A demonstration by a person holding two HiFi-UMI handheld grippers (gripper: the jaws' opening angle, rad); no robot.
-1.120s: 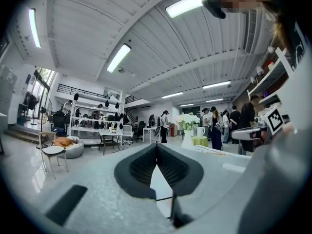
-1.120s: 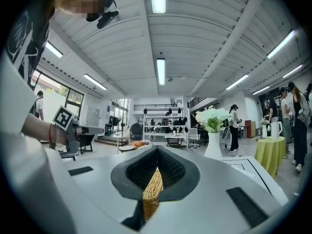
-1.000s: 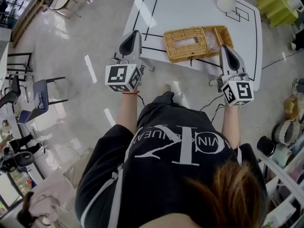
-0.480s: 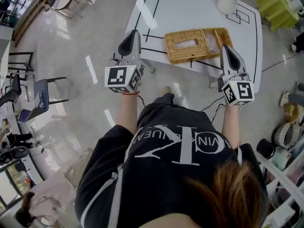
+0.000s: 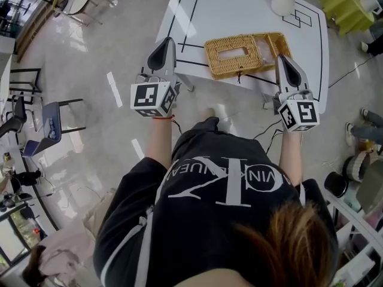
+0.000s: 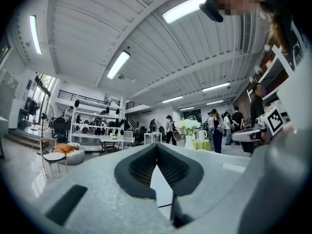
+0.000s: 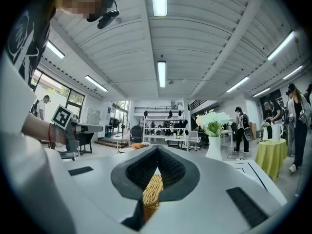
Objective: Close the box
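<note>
The table (image 5: 251, 5) stood at 12 o'clock. Near its front edge lay the box (image 5: 233, 55), slotted panel up, with an open wicker part at its 3 o'clock side, so it seemed not fully closed. The left gripper (image 5: 162, 44) at 10 o'clock and the right gripper (image 5: 281, 59) at 1 o'clock had jaws together, holding nothing.
</note>
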